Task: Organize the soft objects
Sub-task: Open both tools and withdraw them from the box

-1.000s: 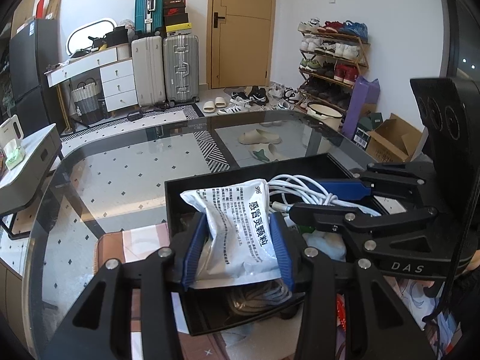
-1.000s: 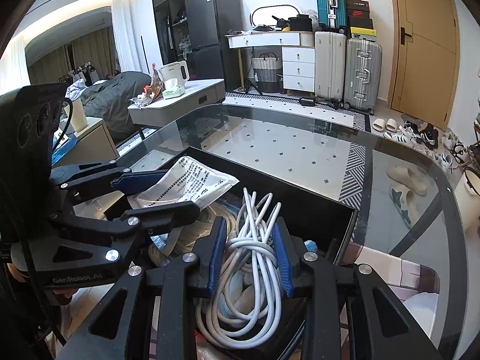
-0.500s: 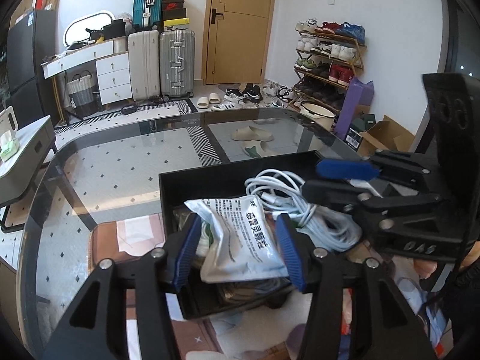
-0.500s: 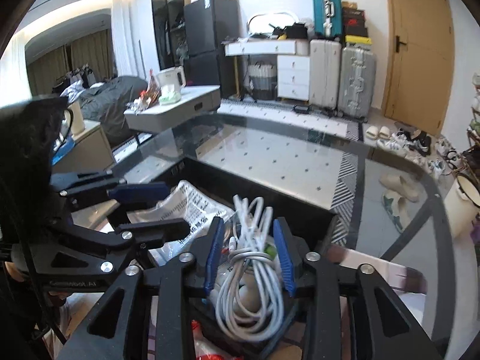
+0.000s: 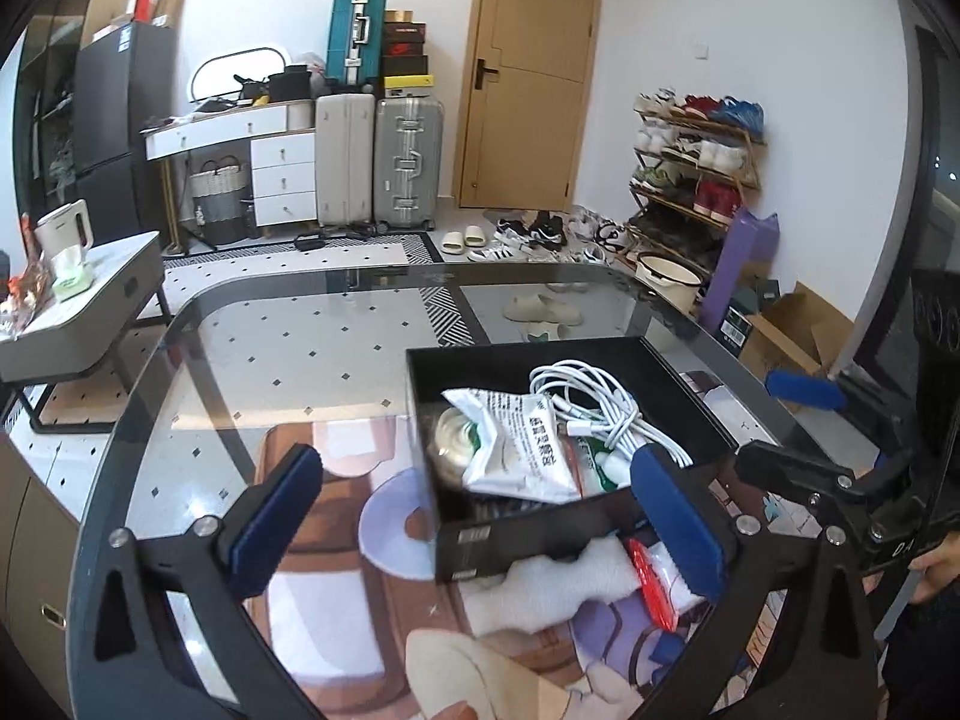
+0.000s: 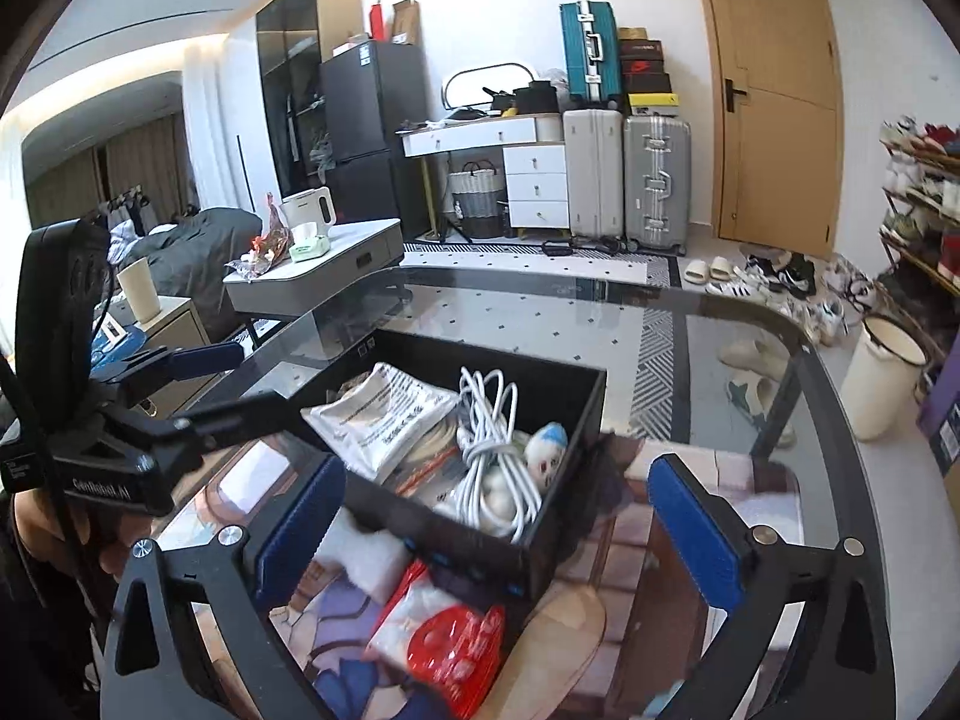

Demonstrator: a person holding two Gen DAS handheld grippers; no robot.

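White pouch [image 5: 516,450] and cable [image 5: 594,405] released.

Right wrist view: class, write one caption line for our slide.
Right gripper opening above black box holding white coiled cable and silver pouch.

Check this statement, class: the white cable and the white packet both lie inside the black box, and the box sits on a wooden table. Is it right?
Not quite: the table is glass, as the left wrist view shows. The white cable and white packet do lie inside the black box.

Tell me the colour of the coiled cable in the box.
White; the cable shows best in the right wrist view.
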